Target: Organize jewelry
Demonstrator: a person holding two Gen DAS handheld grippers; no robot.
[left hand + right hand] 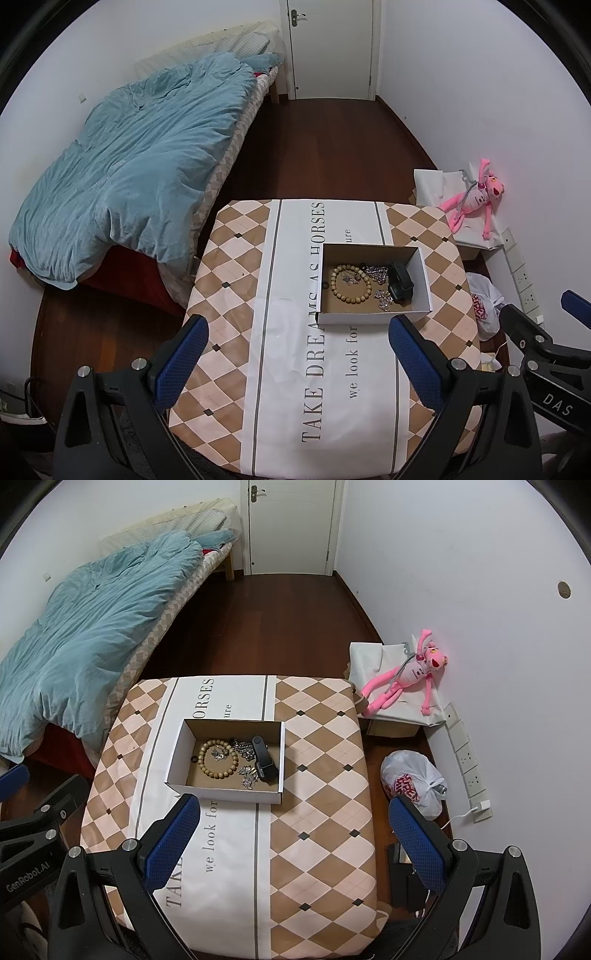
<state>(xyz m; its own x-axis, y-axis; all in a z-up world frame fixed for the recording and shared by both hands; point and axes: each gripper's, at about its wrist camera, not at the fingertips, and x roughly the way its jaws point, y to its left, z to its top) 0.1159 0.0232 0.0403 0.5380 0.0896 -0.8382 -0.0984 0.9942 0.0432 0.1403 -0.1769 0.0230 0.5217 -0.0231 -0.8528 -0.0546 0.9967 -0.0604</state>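
An open white cardboard box (pixel 373 318) (pixel 221 792) stands on the table's patterned cloth (pixel 291 369) (pixel 314 812). Inside lie a wooden bead bracelet (pixel 351 283) (pixel 218 758), silver chain pieces (pixel 382 297) (pixel 249 773) and a black watch (pixel 400 281) (pixel 264 760). My left gripper (pixel 297 349) is open and empty, above the table's near side, short of the box. My right gripper (pixel 293 830) is open and empty, near and to the right of the box. The right gripper also shows at the left wrist view's right edge (pixel 546 332).
A bed with a blue duvet (pixel 129 166) (pixel 81 635) stands left of the table. A pink plush toy (pixel 476 199) (pixel 402 675) lies on a white bag by the right wall. A plastic bag (pixel 413 782) and power strip (pixel 467 764) sit on the floor at the right.
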